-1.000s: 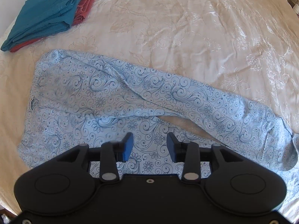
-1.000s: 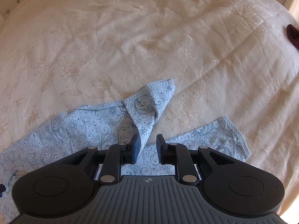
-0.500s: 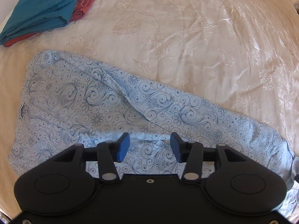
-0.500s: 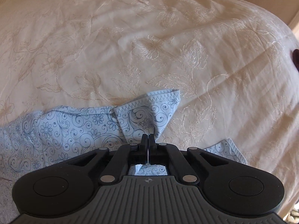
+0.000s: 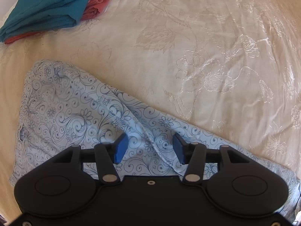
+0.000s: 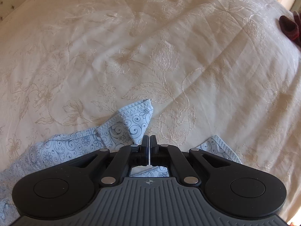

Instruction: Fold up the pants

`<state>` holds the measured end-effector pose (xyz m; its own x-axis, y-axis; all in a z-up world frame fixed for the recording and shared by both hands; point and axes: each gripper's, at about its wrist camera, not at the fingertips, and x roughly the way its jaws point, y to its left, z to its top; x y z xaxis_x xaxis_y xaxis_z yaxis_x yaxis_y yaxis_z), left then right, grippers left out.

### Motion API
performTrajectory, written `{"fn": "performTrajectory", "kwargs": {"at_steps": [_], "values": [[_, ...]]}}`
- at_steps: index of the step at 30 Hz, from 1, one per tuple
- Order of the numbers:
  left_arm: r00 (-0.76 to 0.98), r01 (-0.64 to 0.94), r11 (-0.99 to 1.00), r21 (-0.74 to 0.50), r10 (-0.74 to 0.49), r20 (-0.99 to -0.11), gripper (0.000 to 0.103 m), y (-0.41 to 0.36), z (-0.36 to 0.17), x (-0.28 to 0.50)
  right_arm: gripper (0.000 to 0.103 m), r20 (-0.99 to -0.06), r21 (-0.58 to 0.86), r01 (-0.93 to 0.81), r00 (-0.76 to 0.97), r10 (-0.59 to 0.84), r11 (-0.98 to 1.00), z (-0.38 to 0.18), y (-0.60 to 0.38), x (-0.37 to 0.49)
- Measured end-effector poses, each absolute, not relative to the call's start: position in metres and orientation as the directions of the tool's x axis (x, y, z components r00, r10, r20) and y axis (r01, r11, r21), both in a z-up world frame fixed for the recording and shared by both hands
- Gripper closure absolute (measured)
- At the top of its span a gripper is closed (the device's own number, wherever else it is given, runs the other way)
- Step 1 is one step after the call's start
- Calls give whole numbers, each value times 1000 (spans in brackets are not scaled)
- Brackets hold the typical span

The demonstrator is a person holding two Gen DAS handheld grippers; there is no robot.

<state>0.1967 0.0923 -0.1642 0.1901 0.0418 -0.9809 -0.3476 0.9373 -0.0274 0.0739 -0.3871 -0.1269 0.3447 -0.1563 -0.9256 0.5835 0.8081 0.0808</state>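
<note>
- Pants [image 5: 79,116] lie flat on the bed [image 5: 207,60], light blue with swirls, just under both tongs.
- Left tongs [image 5: 148,147] point down over the middle of the pants. Its blue pads [image 5: 120,148] stand apart and pinch nothing. A soft ridge of cloth sits between them.
- To do this well, the left tongs should go down on that ridge and close on both layers, not only the top one.
- Right tongs [image 6: 149,145] are closed on the cloth by a leg end. The cuff [image 6: 135,111] sticks up just past the tips. Only a thin bit of cloth is in the pinch, so I think it could slip.
- Pull slowly and keep the cloth low, so the legs stay lined up.
- The other leg end [image 6: 222,146] lies beside the right tongs, not held. It should end up under the first one.
- Far off, a folded pile [image 5: 47,9], blue on red, sits at the bed's corner. A dark red thing [image 6: 289,26] lies at the far edge. Keep the pants away from both.
</note>
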Motion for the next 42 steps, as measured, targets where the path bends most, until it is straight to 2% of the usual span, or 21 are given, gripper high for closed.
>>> {"fn": "performTrajectory", "kwargs": {"at_steps": [1, 3, 4, 6, 7, 9, 14, 21, 23, 24, 35, 42], "values": [[193, -342, 939, -30, 39, -981, 51, 92, -166, 198, 101, -925, 88, 579, 349, -149, 810, -126, -387, 72], [204, -332, 942, -53, 17, -979, 72, 91, -169, 200, 100, -919, 93, 558, 367, -144, 825, -123, -384, 70], [208, -327, 943, -58, 11, -978, 89, 89, -170, 200, 99, -915, 87, 544, 375, -150, 835, -122, -381, 70], [220, -321, 946, -52, 21, -975, 94, 85, -169, 200, 94, -902, 55, 499, 397, -172, 865, -119, -370, 73], [228, -318, 947, -52, 23, -973, 97, 84, -168, 199, 84, -896, 36, 470, 405, -179, 882, -118, -363, 76], [238, -314, 948, -59, 18, -971, 98, 82, -166, 198, 79, -896, 8, 407, 408, -174, 913, -122, -348, 83], [253, -299, 950, -93, -15, -967, 98, 88, -155, 197, 79, -911, -108, 258, 360, -199, 960, -142, -314, 96], [270, -304, 942, -139, -55, -961, 98, 100, -145, 195, 80, -910, -209, 186, 322, -261, 960, -160, -305, 99], [271, -304, 943, -139, -54, -961, 98, 99, -143, 196, 84, -909, -196, 207, 328, -257, 958, -160, -312, 98], [271, -303, 944, -135, -50, -961, 98, 96, -142, 197, 100, -907, -190, 226, 331, -259, 955, -158, -316, 97], [312, -316, 941, -122, -18, -950, 100, 85, -112, 180, 101, -897, -17, 482, 379, -226, 876, -125, -374, 74], [383, -292, 948, -127, -6, -924, 100, 83, -72, 154, 101, -870, 74, 520, 451, -200, 851, -91, -386, 69]]}}
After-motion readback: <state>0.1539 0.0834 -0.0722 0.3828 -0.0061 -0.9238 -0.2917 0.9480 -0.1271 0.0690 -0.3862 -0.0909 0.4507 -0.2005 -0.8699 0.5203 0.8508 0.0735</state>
